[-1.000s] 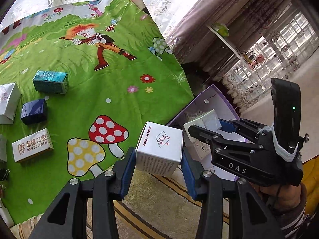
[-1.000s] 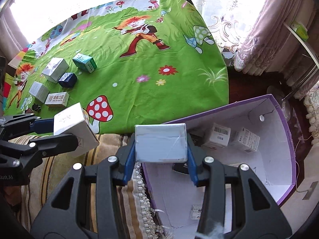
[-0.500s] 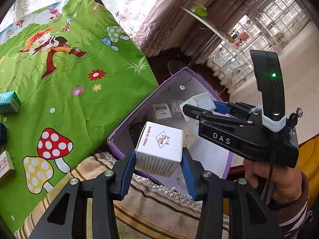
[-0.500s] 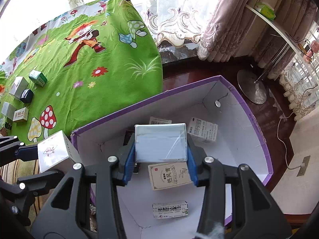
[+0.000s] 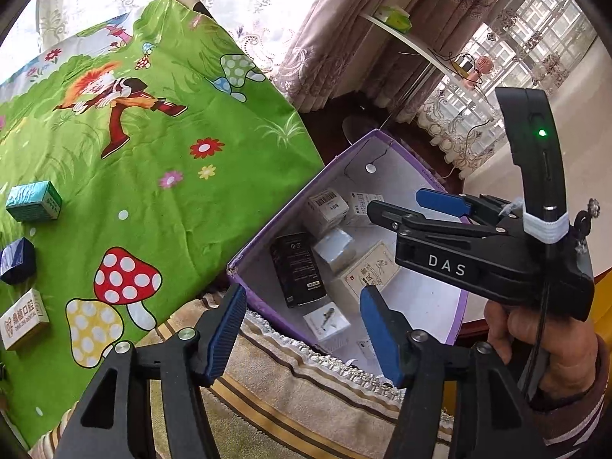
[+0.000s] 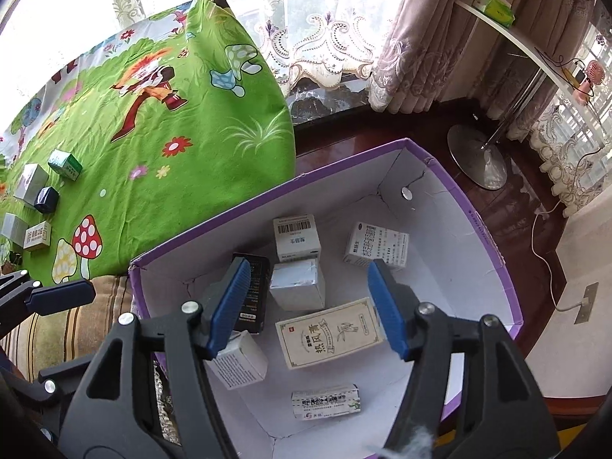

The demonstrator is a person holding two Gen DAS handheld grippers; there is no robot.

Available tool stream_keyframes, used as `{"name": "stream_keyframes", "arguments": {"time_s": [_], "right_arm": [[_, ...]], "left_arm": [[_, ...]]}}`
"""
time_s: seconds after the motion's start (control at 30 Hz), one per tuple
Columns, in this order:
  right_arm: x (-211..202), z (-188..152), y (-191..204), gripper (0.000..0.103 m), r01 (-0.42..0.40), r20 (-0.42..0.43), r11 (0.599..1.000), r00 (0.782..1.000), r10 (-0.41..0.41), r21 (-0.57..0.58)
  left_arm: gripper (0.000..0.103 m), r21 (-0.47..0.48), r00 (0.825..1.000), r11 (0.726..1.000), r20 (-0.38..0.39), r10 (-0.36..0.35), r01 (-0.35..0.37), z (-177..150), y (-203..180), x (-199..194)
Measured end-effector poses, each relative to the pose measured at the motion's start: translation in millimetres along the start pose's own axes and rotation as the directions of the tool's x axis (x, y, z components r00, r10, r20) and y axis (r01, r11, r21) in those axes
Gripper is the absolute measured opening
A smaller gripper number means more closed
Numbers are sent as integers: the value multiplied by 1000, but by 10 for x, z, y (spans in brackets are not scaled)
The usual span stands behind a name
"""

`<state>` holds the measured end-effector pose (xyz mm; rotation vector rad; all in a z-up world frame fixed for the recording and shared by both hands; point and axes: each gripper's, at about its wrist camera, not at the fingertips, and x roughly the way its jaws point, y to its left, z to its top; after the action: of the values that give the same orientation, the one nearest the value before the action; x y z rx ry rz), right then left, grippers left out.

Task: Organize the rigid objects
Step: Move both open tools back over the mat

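Observation:
A purple box with a white inside (image 5: 275, 229) (image 6: 229, 214) holds several small cartons. My left gripper (image 5: 302, 325) hangs over its near edge, jaws opening, with nothing between them; a white carton (image 5: 327, 319) (image 6: 239, 363) lies just below it. My right gripper (image 6: 308, 298) (image 5: 401, 201) is above the middle of the box, jaws also opening and empty, over a silver carton (image 6: 298, 283) (image 5: 334, 248) resting on the floor of the box. On the green cartoon cloth (image 5: 153, 191) lie a teal box (image 5: 34, 201), a navy box (image 5: 17, 260) and a white dental box (image 5: 23, 319).
A striped rug (image 5: 306, 382) lies under my left gripper, beside the box. A round metal stand base (image 6: 478, 157) and a white cable (image 6: 547, 252) are on the dark floor beyond the box. Curtains line the far side. A hand (image 5: 547, 344) holds the right gripper.
Both grippers moved from the cloth to over the purple box, then opened. The white carton and the silver carton left the jaws and now lie in the box.

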<state>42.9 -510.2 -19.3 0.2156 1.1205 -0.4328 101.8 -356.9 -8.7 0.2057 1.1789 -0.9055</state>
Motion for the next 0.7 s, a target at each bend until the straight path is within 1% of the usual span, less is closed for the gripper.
{"name": "stream_keyframes", "arguments": {"time_s": [0.07,0.1,0.27,0.4,0.57,0.7], "right_arm": [[-18,7,56,68,-9,3,1000,1000,9,-9],[-25,10,89,68,-15,3,1000,1000,15,-14],[-59,27,305,70,-43,6,998,999,44,-47],[-110,47,525,70,-74,9,994,997,75,-82],[-134,70,817,70,-98,3,987,995,100,-130],[-141,63,1042,70,-117,-8,978,993,118,-173]], "left_arm": [[63,-33,997,996,9,82,-82,-15,107,-61],[63,-56,994,992,16,110,-109,-22,177,-100],[63,-166,978,969,70,198,-184,-100,527,-369],[63,-248,960,941,104,261,-229,-223,812,-597],[63,-351,928,888,114,354,-296,-456,1172,-852],[63,-436,896,829,100,432,-351,-668,1476,-1054]]}}
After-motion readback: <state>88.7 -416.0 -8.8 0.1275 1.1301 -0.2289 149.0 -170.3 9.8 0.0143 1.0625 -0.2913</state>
